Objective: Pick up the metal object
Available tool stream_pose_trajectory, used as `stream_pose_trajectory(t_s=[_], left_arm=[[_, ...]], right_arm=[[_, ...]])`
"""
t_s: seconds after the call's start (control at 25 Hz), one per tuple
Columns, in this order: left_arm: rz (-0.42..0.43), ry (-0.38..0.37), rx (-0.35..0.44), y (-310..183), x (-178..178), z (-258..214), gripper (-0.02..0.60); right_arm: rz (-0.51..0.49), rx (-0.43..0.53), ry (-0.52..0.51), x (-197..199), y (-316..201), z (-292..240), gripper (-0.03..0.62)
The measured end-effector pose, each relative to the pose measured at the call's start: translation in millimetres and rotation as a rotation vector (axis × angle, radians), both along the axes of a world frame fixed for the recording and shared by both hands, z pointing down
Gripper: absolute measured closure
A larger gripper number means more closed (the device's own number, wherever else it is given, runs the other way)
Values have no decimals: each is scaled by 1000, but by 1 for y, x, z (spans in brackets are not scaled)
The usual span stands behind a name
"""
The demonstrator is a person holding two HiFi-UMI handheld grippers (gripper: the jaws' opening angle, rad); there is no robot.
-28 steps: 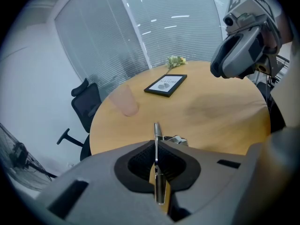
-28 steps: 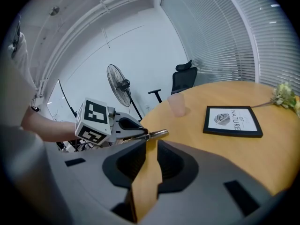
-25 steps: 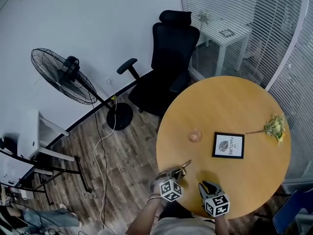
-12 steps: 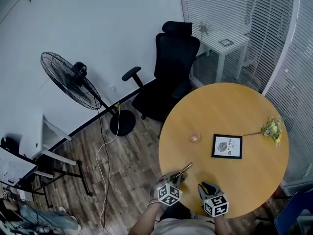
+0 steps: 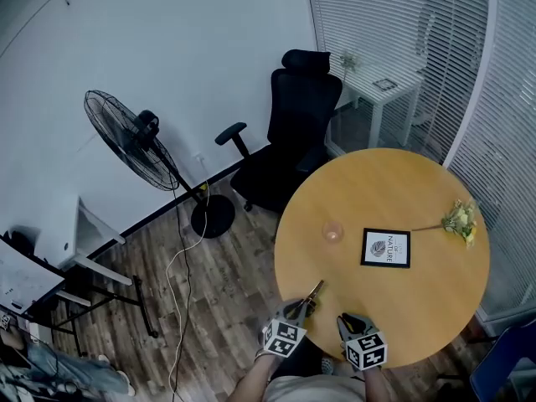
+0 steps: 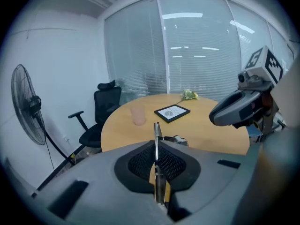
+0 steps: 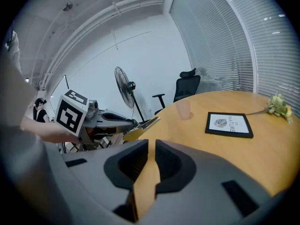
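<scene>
A: Grip: left gripper point(image 6: 157, 172) clamped on metal object point(image 6: 157, 137), which stands edge-on between the pads. It has risen at the table's point(image 5: 402, 182) near edge and is probably clear of the wood.
B: And right gripper point(image 7: 151, 156)?
A: Jaws slightly apart, empty. Pickup looks done. Fan point(image 5: 117, 128) and chair point(image 5: 293, 132) stand off the left edge.

White plain wall point(image 5: 184, 40); dark wood-plank floor point(image 5: 230, 270); round light-wood table point(image 5: 394, 182); black high-backed office chair point(image 5: 293, 132) just beside it; black pedestal fan point(image 5: 126, 132) near wall; white slatted blinds point(image 5: 385, 7) behind glass; small white side table point(image 5: 364, 72) beyond.
</scene>
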State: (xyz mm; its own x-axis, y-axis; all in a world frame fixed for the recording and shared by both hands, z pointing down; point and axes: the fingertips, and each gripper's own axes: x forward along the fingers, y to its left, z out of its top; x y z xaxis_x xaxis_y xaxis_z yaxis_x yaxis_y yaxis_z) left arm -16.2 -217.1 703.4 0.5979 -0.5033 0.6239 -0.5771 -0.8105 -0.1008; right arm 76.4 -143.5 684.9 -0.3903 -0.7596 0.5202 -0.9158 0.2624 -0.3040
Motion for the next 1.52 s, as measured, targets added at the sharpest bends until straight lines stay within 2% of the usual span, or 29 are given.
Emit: stream_pose_trajectory(t_s=[0.2,0.4,0.56,0.8,0.92,1.28,1.52], left_arm=[[-60,78,-43,25,-14,-6,571],[-96,104,-50,46,-26,-15,571],[-141,164,-85,58,-35,-16,571],[-183,202,-124,77,-41,-19,571],[-191,208,-132,84,-46,-19,571],[-252,302,-132,88,-63,-33,571],[-283,335,-132,89,-74,-37,571]], right_arm=[[-17,28,-12,-16,9,-8,557],[-43,40,-15,-31,19,-12,559],[-55,44,-17,-38,29,-17,559],[-51,59,-34,-39,39,-21,562],[-49,57,-38,-42,44,-22,565],[-52,77,-31,-48,49,-27,588],[-41,76,-27,-46,56,-27,595]])
